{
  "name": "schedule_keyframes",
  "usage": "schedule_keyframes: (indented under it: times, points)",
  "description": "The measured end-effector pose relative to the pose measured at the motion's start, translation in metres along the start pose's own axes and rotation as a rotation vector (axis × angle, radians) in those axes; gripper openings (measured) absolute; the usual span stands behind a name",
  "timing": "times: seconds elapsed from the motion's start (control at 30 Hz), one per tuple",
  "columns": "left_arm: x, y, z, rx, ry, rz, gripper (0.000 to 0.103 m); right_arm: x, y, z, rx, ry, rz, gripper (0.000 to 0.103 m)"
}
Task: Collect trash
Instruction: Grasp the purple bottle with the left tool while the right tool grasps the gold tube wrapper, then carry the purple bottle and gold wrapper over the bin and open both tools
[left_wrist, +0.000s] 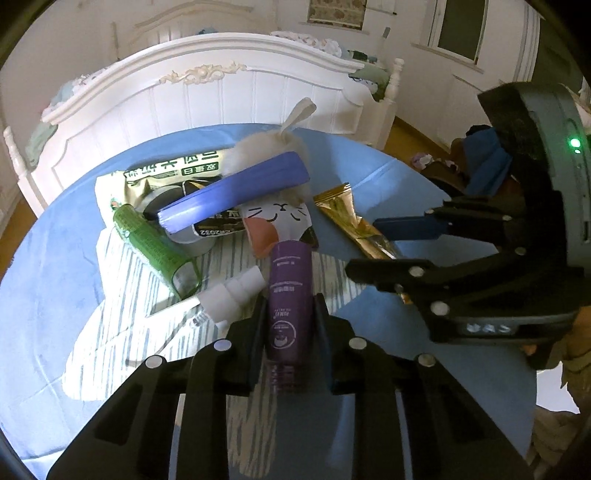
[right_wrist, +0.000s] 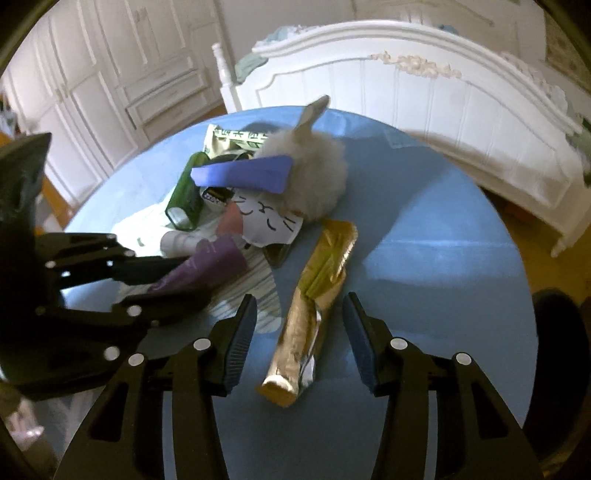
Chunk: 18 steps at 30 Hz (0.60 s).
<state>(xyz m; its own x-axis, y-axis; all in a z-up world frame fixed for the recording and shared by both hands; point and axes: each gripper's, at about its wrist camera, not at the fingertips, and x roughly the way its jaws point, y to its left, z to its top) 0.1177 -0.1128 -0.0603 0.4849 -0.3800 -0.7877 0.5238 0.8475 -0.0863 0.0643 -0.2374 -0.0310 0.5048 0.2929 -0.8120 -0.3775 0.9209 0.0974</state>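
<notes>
Two close wrist fisheyes angled down along their fingers, sharing the blue table (left_wrist: 55, 266) and white bed footboard (right_wrist: 424, 103)

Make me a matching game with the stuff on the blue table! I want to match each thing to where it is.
Things:
1. purple tube
2. gold wrapper
3. blue strip
4. green tube

Places:
A. lying on top of the pile, in front of the fluffy pompom
B. on the bare blue table, between the right gripper's open fingers, not touched
C. pinched in the left gripper
D. at the pile's left edge, on the striped cloth

Pairs: 1-C, 2-B, 3-A, 4-D
</notes>
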Motion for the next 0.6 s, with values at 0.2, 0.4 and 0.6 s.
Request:
schedule_keyframes:
  times: [0.2,0.4,0.6]
  points:
    - [-0.02,0.006,-0.006,-0.013,-0.044,-0.016,0.025,-0.001,-0.013,0.0,0.042,-0.015,0.013,0.011]
    - [-0.038,-0.002,0.011,-0.01,-0.098,-0.051,0.025,-0.034,-0.044,-0.01,0.143,-0.117,0.095,0.009]
    - [-0.038,-0.031,0.039,0.008,-0.132,-0.107,0.025,-0.076,-0.086,-0.024,0.26,-0.223,0.128,0.009]
